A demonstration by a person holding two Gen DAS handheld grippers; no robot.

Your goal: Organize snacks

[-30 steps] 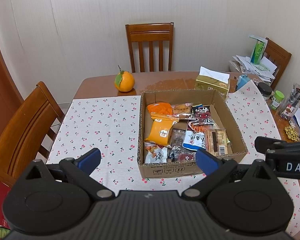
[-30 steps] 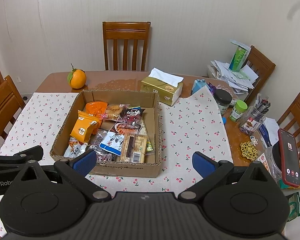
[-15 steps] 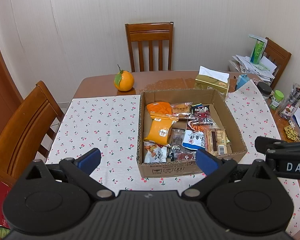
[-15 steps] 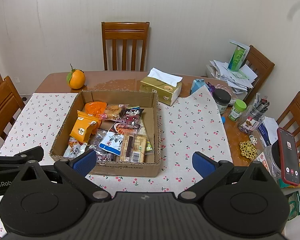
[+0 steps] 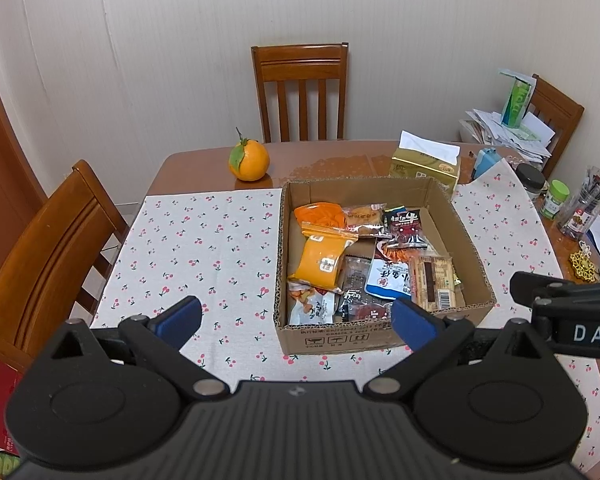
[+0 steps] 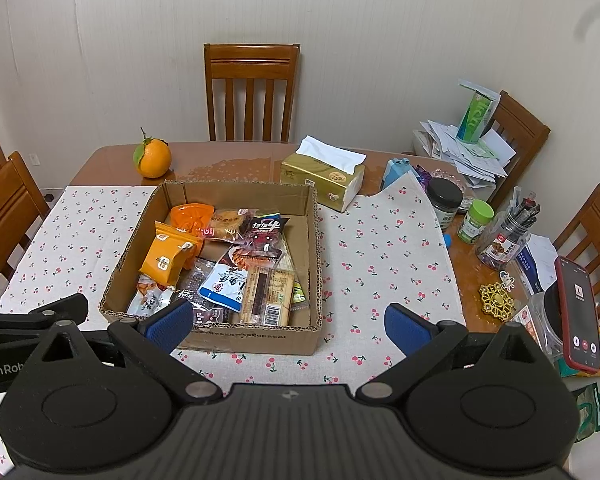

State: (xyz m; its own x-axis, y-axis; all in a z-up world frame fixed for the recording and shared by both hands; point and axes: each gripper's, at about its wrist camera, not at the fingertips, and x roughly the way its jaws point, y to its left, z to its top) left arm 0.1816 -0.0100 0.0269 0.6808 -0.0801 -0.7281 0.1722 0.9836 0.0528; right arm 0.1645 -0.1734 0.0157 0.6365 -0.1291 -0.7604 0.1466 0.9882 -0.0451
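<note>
Cardboard box (image 5: 380, 336) holding a jumble of snack packets is sitting at the centre of both frames on a cherry-print cloth (image 5: 204, 240) that is covering the wooden bench (image 5: 204, 164). Inside, an orange packet (image 5: 323, 260) is lying at the left, a blue-and-white packet (image 5: 388, 280) near the middle, a dark red-and-black packet (image 5: 406, 228) toward the back, and a barcoded bar (image 5: 434, 280) at the right.

At the bottom of the left wrist view, the left gripper (image 5: 296, 318) is hovering in front of the box with its blue-tipped fingers (image 5: 180, 318) spread wide and holding nothing. The right gripper (image 6: 288, 320) is doing likewise in the lower part of its own view, fingers (image 6: 406, 328) wide apart and empty, the near wall of the box lying between them.

An orange with a leaf (image 6: 153, 158) is resting on bare wood at the upper left, beyond the cloth. A gold tissue box (image 6: 324, 176) is standing just behind the carton's far right corner. Jars, papers and a phone (image 6: 578, 314) are crowding the right edge.
</note>
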